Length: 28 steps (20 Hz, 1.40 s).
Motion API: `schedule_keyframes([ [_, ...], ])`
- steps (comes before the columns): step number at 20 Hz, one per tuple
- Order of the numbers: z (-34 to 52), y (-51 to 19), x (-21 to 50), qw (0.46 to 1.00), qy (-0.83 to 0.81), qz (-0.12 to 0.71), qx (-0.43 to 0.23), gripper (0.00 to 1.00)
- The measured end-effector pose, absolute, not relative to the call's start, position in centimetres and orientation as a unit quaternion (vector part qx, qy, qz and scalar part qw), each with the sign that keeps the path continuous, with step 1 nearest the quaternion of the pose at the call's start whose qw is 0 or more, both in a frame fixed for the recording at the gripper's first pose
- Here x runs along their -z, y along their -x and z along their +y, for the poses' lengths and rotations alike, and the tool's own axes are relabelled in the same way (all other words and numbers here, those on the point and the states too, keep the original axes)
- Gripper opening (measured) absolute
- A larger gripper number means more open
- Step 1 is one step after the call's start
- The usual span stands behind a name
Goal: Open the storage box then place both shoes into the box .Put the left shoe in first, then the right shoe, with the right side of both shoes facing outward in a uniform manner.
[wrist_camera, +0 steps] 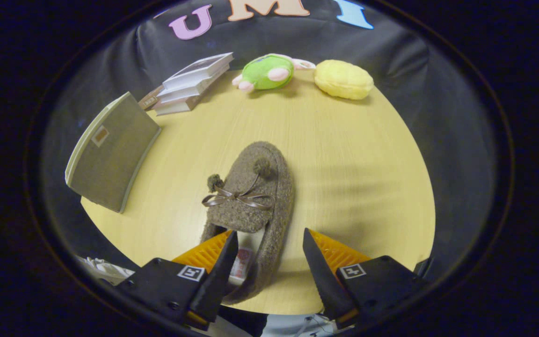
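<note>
We are looking along the gripper at a brown fuzzy shoe lying on the round wooden table, near the table's near edge and roughly on its middle line. The shoe's toe is pointing away from us, toward the far edge, and its heel opening is sitting between our fingers. A ribbon bow with two small pompoms is lying across its upper.

Our fingers are standing wide apart. One finger is reaching over the shoe's opening, while the other is hanging beside the shoe's outer wall with bare table showing between them, so we are not yet pressing on the shoe from both sides.

The grey fabric storage box is resting at the table's left edge, partly overhanging it, well apart from the shoe; we cannot tell whether it is open. A stack of books is lying at the far left edge, just beyond the box. At the far edge a green plush toy and a yellow plush are sitting side by side, near each other.
</note>
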State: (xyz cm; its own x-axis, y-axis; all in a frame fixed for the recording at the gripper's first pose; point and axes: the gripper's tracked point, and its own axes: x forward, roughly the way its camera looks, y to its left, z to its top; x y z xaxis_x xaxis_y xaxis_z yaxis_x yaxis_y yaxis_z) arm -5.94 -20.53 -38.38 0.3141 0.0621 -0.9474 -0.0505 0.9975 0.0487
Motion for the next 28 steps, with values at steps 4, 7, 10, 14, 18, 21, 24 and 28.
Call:
schedule_keyframes([
  [4,-19.6,6.5,39.4,0.795,-0.045,0.605,-0.034,0.49],
  [7,-20.3,6.6,39.3,0.792,-0.04,0.609,-0.013,0.24],
  [10,-20.7,6.5,39.4,0.791,-0.07,0.607,0.011,0.08],
  [14,-20.2,6.5,39.1,0.784,-0.132,0.605,0.046,0.08],
  [18,-19.7,6.3,38.2,0.785,-0.157,0.595,0.063,0.03],
  [21,-18.4,5.8,36.9,0.787,-0.18,0.586,0.067,0.03],
  [24,-16.0,5.1,35.0,0.789,-0.202,0.576,0.061,0.03],
  [28,-12.9,3.6,31.7,0.801,-0.203,0.561,0.04,0.03],
])
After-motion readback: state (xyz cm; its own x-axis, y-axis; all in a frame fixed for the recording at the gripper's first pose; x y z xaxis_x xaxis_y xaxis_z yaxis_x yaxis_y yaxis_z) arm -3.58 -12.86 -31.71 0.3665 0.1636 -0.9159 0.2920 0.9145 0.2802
